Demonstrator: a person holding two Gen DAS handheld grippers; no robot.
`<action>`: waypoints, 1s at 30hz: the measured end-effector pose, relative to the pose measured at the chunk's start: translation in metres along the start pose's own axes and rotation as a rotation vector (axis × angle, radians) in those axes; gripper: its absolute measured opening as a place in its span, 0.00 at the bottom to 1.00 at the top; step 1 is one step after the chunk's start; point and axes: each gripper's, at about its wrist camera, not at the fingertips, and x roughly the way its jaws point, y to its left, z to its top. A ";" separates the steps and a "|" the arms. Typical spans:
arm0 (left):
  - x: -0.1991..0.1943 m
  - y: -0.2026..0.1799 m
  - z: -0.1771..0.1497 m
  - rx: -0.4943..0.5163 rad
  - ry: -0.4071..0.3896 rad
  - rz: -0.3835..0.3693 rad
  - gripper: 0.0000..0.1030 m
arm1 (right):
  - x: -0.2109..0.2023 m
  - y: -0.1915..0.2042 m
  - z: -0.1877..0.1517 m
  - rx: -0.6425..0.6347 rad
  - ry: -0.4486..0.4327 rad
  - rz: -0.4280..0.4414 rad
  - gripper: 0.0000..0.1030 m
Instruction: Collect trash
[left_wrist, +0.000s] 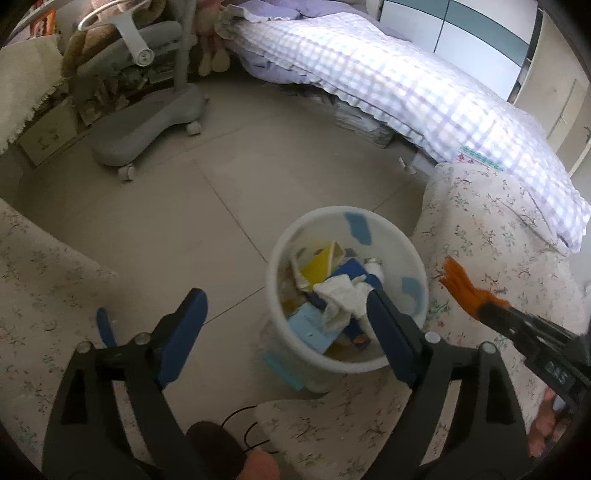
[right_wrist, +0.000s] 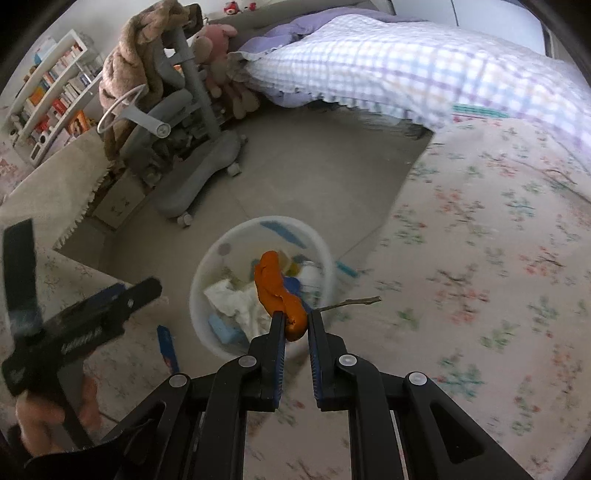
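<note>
While the white bin (left_wrist: 347, 229) stands on the tiled floor beside the floral rug (right_wrist: 480, 258), holding crumpled tissue (left_wrist: 343, 295) and scraps, the left gripper (left_wrist: 284, 299) is held with jaws wide apart, empty. An orange peel (right_wrist: 280, 291) is clamped in the right gripper (right_wrist: 295, 317) above the bin.

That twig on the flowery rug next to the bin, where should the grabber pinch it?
Pinch the twig near its middle, coming straight down from above. It is thin and lies flat on the rug, so set the fingers across it, one on each side. Its left end sits close to the bin, so the middle leaves more room.
</note>
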 end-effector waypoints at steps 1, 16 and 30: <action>-0.002 0.002 -0.001 0.002 -0.006 0.006 0.92 | 0.005 0.003 0.002 0.003 -0.003 0.004 0.12; -0.029 0.012 -0.025 0.012 -0.016 -0.027 0.99 | -0.010 -0.003 -0.003 0.112 -0.062 -0.020 0.62; -0.097 -0.050 -0.099 0.072 -0.052 -0.081 0.99 | -0.178 -0.023 -0.107 0.112 -0.191 -0.258 0.85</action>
